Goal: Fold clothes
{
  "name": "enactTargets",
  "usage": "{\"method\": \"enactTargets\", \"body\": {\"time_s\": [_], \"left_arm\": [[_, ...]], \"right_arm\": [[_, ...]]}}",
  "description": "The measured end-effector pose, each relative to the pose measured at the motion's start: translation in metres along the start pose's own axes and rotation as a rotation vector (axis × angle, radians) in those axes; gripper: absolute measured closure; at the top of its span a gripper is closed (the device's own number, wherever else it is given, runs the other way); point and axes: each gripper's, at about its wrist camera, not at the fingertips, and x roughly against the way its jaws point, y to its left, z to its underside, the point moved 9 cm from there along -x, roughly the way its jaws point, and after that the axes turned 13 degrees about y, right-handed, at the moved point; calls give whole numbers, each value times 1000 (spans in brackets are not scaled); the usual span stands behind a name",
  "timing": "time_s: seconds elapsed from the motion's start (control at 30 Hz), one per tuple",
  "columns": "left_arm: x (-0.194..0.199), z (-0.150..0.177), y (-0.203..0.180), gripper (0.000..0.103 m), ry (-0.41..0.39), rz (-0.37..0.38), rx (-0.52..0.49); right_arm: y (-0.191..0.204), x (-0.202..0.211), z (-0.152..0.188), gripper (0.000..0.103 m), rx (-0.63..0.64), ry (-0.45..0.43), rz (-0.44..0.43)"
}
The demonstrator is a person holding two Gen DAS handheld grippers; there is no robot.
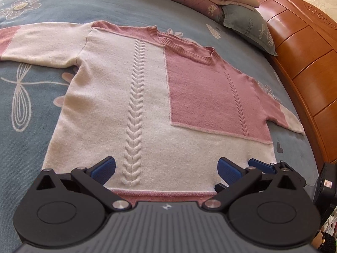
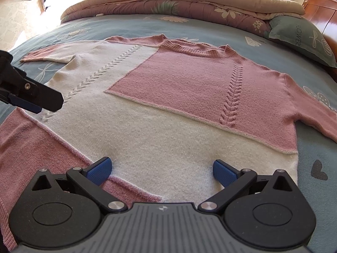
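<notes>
A: Sweater point(image 1: 151, 109) flat and face-up on the bed point(image 1: 31, 109), sleeves out, hem nearest you.
B: Left tongs point(image 1: 166, 171) and right tongs point(image 2: 162, 171) both spread, holding nothing. If you're folding, pinch both hem corners evenly.

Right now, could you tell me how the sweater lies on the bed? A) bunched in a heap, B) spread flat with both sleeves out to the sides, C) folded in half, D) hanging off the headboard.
B: the sweater lies flat on the bed sheet, one sleeve stretched left and the other sleeve stretched right, no fold made yet.
</notes>
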Motion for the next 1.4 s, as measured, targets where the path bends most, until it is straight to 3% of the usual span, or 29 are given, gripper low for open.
{"method": "enactTargets", "body": {"time_s": [0.17, 0.33, 0.43, 0.63, 0.93, 1.1, 1.27, 1.4], "left_arm": [[36, -59, 37, 1, -91, -70, 15], [72, -122, 100, 1, -180, -141, 88], [86, -151, 141, 1, -206, -141, 157], [73, -186, 200, 1, -225, -17, 284], [28, -206, 262, 1, -209, 99, 377], [37, -205, 295, 1, -242, 161, 395], [70, -197, 349, 1, -310, 129, 450], [95, -186, 401, 1, -376, 16, 522]], "right_arm": [[1, 2, 1, 0, 7, 1, 13], [1, 2, -1, 0, 21, 2, 17], [1, 1, -2, 0, 5, 8, 11], [1, -5, -5, 0, -30, -1, 8], [4, -7, -9, 0, -81, 24, 52], [5, -8, -11, 0, -105, 56, 77], [4, -9, -14, 0, -126, 124, 86], [5, -10, -15, 0, -137, 159, 92]]}}
